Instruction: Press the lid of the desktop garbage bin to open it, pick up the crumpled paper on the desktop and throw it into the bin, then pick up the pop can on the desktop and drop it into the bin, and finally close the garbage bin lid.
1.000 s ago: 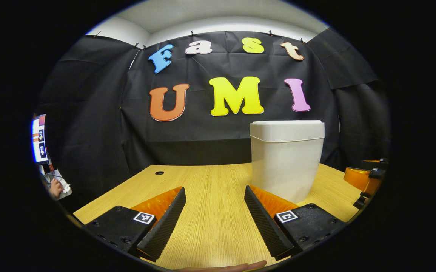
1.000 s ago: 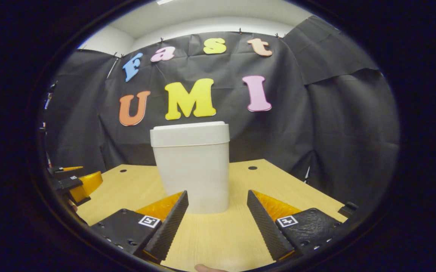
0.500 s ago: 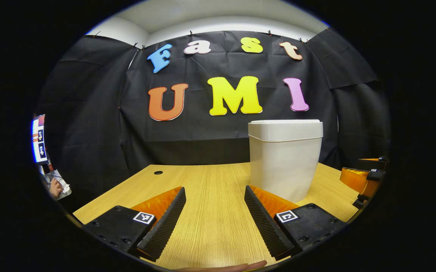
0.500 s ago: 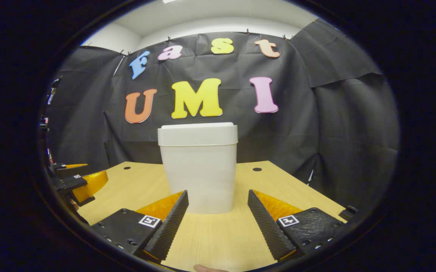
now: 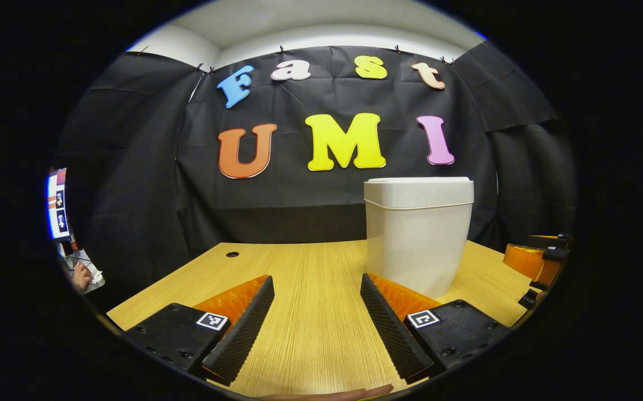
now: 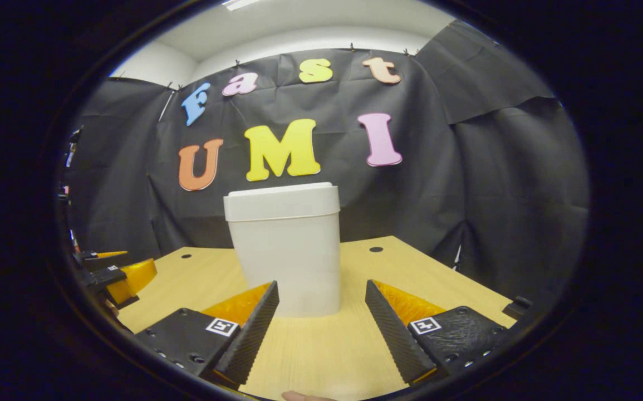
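The right gripper [image 6: 321, 328] was held low over the wooden desk [image 6: 321, 356], its two fingers spread wide with nothing between them. The left gripper [image 5: 317, 326] was in the same state, spread and empty, also low above the desk. In the right gripper view, the left gripper appeared far at the left edge, well apart from the bin.

The white garbage bin [image 6: 285, 256] stood upright on the desk, straight in front of the right gripper and near it. In the left gripper view the bin [image 5: 417, 239] was ahead and to the right of that gripper's fingers. Its lid [image 6: 281, 201] lay flat and closed on top. I could not find the crumpled paper or the pop can.

The step in hand seemed to be the first or the last one, because the lid was down; I could not tell which. If the lid must be pressed, I think the right gripper was better placed. It should rise above the rim and come down on the lid's top, not push the wall, since the light bin may slide or tip.

There was free desk to the left of the bin and in front of it. The desk's right edge [image 6: 443, 278] and the black cloth [image 6: 494, 195] behind were close, so a wide swing there would be risky.
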A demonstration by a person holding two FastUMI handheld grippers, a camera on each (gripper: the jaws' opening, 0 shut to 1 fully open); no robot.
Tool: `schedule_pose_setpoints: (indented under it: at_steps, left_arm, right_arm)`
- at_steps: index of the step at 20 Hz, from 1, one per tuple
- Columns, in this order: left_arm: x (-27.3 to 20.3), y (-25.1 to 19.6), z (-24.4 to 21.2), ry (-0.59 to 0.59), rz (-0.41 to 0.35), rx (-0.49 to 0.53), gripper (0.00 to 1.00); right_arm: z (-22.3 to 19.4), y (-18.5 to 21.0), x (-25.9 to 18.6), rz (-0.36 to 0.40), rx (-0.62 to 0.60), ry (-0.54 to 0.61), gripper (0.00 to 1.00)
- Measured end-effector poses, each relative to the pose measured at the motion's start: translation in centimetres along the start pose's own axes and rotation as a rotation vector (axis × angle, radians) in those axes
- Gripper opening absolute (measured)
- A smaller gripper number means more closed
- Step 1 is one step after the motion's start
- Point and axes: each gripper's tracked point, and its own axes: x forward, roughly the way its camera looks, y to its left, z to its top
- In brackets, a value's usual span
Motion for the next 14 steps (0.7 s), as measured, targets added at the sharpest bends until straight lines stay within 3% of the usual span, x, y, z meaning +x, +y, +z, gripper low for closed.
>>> schedule_pose_setpoints:
  at_steps: [9,14]
  left_arm:
    - [-0.4,-0.5,0.1,-0.008,-0.007,0.006,1.0]
    - [-0.3,-0.7,0.0,-0.008,-0.016,0.008,1.0]
  right_arm:
    - [0.5,0.7,-0.8,-0.013,-0.141,-0.06,0.94]
    - [0.1,0.7,-0.7,-0.011,-0.13,-0.044,0.95]
